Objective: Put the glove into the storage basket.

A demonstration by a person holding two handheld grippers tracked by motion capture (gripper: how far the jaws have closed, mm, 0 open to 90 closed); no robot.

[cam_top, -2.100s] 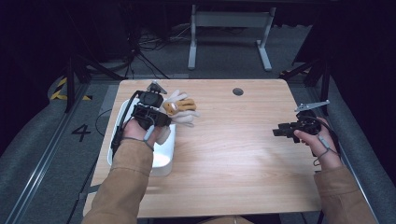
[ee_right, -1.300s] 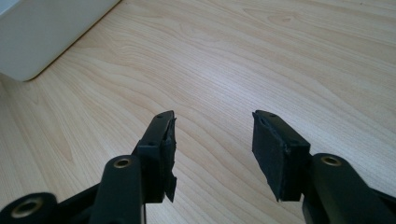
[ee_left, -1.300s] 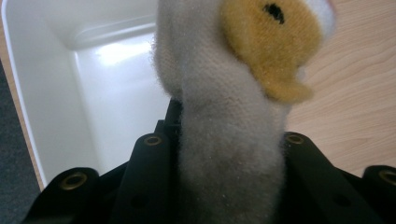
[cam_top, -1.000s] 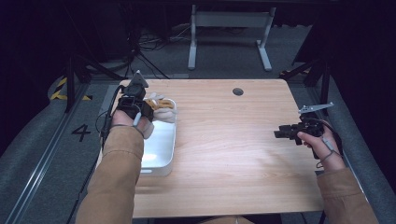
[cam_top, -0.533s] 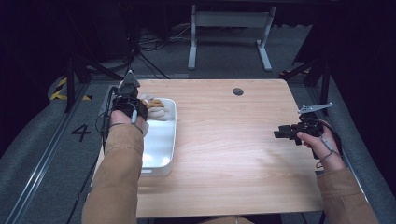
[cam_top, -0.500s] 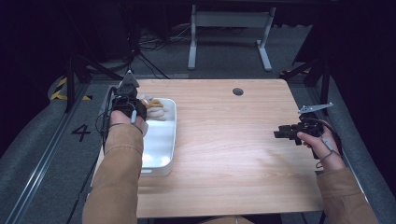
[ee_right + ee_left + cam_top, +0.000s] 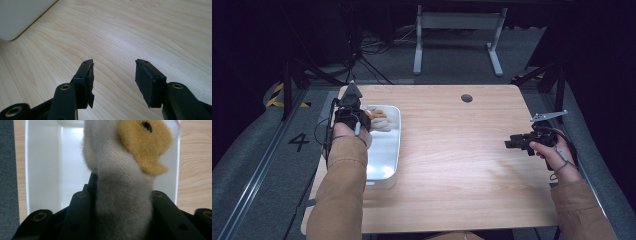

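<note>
The left gripper [image 7: 362, 119] has its jaws clamped on the neck of a soft cream-white plush toy with an orange-yellow felt patch [image 7: 125, 170], which hangs over the far end of the shallow white rectangular plastic tray [image 7: 384, 150] at the left edge of the pale wooden bench [image 7: 462, 165]. In the high view the toy sits just over the tray's far rim, so a release here could leave part of it draped over the edge or let it roll out onto the bench. Plush also clings to gripper pads, so it may lift back out as the jaws part. The right gripper [image 7: 113, 82] waits well apart with its jaws wide open and empty, too far off to steady the light tray should it slide.
</note>
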